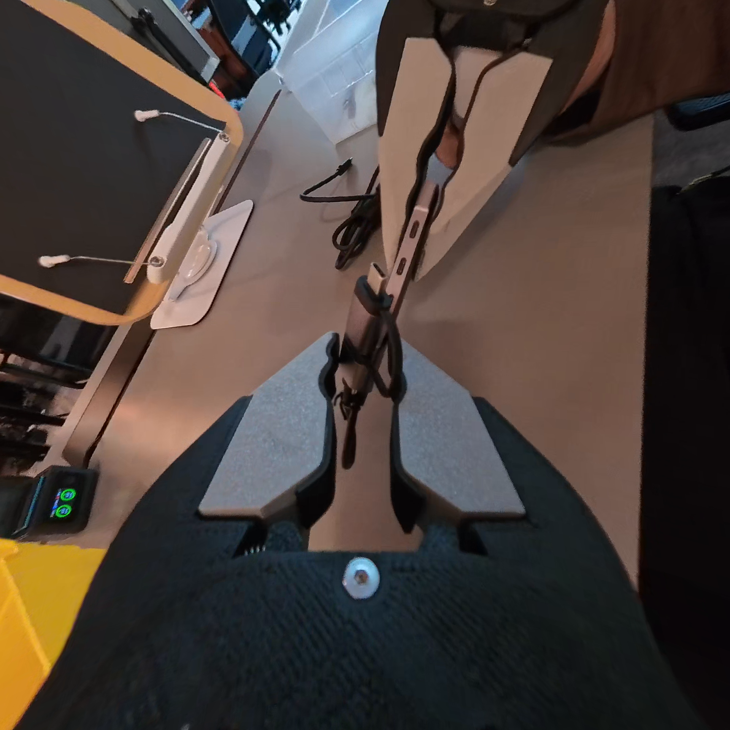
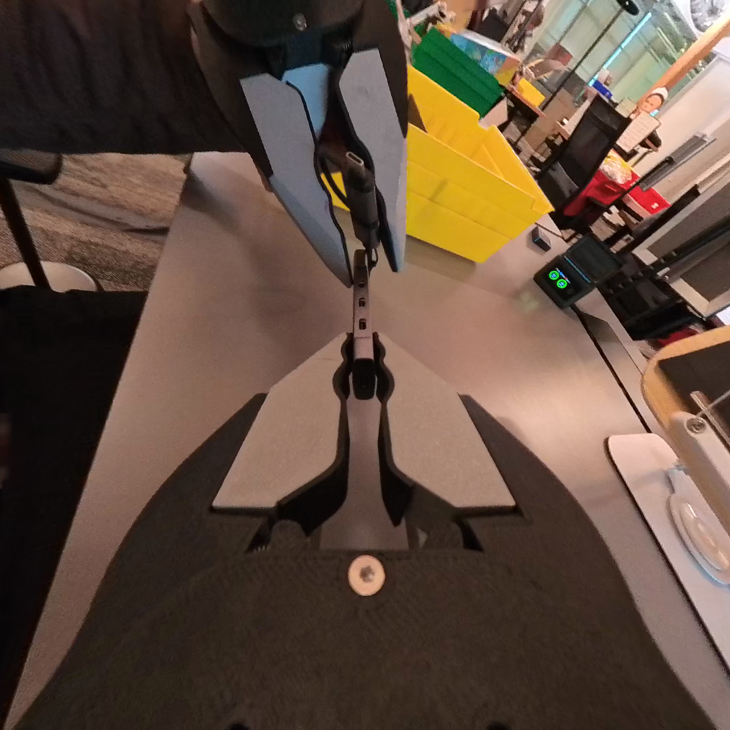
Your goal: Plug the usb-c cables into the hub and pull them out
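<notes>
A slim grey USB-C hub (image 1: 409,241) is held in the air between my two grippers, with oval ports along its edge. My right gripper (image 2: 361,337) is shut on one end of the hub (image 2: 362,304); it also shows at the top of the left wrist view (image 1: 407,272). My left gripper (image 1: 367,347) is shut on a USB-C cable plug (image 1: 375,278). The plug's metal tip lies beside the hub's edge, outside the ports. The plug (image 2: 357,174) shows between the left gripper's fingers (image 2: 371,272), and its thin black cable loops behind them.
The grey table (image 1: 513,355) lies below. More black cables (image 1: 347,221) lie on it. A black tan-framed board (image 1: 98,158) stands on a white base (image 1: 205,268). A small black device with green rings (image 2: 561,280) and yellow bins (image 2: 466,189) sit near the edge. The tips of both grippers are at nearly the same place.
</notes>
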### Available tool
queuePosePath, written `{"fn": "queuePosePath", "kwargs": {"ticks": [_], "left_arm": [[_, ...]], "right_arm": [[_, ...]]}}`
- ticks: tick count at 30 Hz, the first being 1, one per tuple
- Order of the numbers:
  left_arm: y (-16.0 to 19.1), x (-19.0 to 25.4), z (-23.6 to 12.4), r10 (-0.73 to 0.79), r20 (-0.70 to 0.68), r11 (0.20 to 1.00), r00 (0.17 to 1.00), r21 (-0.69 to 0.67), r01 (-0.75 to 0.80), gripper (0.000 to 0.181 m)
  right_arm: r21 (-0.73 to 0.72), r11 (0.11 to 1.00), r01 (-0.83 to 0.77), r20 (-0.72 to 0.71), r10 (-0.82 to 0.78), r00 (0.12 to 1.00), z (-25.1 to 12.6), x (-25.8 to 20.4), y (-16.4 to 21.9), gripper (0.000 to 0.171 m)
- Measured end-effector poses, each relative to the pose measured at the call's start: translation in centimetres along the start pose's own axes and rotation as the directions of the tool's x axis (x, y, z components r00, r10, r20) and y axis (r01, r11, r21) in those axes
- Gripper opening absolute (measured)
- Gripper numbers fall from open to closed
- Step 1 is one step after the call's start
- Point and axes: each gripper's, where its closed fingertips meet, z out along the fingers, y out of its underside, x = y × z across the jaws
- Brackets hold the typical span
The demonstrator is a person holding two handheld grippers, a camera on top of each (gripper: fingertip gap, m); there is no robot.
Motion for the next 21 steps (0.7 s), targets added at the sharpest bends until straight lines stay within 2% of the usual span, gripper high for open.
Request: {"fn": "queuePosePath", "kwargs": {"ticks": [9, 12, 16, 21], "left_arm": [[0.0, 0.3, -1.0, -0.041, -0.053, 0.998, 0.998, 0.040, 0.044, 0.020], [-0.8, 0.2, -0.9, -0.038, -0.045, 0.995, 0.998, 0.090, 0.042, 0.019], [-2.7, 1.3, -1.0, -0.048, -0.111, 0.978, 0.993, 0.197, 0.069, 0.017], [-2.5, 1.4, -0.7, -0.043, -0.132, 0.980, 0.990, 0.186, 0.068, 0.012]], "right_arm": [[0.129, 0.988, -0.081, 0.065, 0.073, 0.995, -1.2, -0.1, -2.0, 0.006], [0.183, 0.977, -0.113, 0.092, 0.097, 0.991, -1.8, -0.1, -2.8, 0.006], [0.258, 0.950, -0.174, 0.170, 0.133, 0.977, -2.7, -0.5, -4.0, 0.006], [0.228, 0.949, -0.215, 0.157, 0.182, 0.971, -2.3, 0.0, -3.3, 0.010]]}}
